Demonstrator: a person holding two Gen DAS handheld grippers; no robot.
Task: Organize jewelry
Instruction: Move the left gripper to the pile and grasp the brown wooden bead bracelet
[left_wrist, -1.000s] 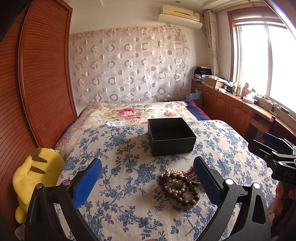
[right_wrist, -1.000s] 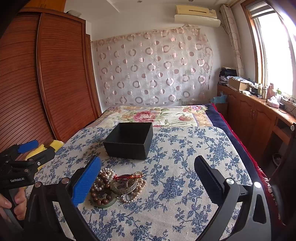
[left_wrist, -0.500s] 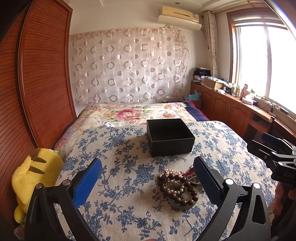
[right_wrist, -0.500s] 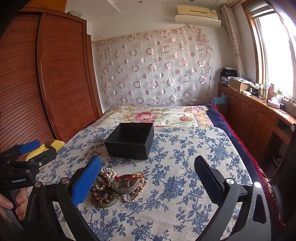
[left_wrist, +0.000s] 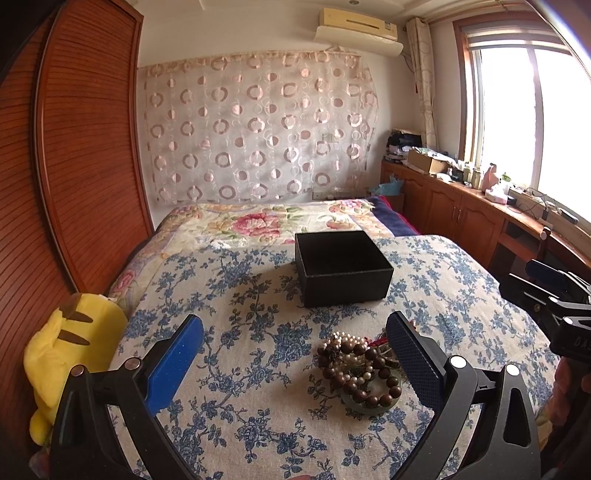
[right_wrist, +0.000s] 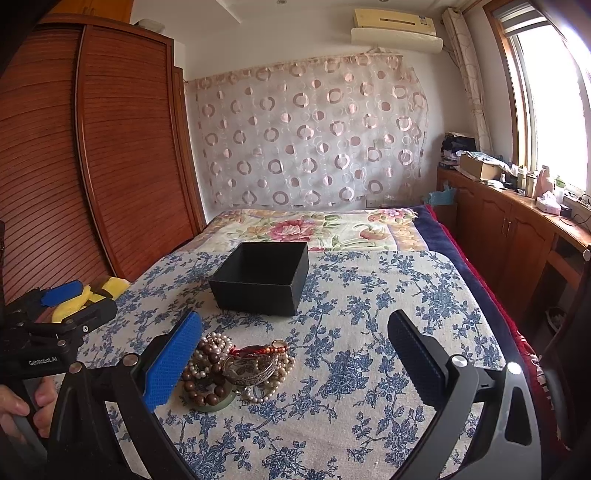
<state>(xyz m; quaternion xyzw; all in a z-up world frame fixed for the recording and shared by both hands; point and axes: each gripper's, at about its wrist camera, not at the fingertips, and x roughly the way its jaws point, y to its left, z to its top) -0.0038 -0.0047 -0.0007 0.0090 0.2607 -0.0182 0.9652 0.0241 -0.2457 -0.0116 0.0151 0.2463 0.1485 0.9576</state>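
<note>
Floral bedspread (left_wrist: 229, 369), black box (left_wrist: 343, 269) open on top, jewelry pile (right_wrist: 236, 365) near it. Left gripper (left_wrist: 295, 339), right gripper (right_wrist: 295, 339) both wide apart, holding nothing.

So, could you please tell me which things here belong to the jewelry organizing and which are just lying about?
Part of the job:
- pile of bead and pearl bracelets
- open black box
- left gripper, open
- right gripper, open

Just lying about:
- yellow plush toy
- floral quilt
- tissue box on the sideboard
</note>
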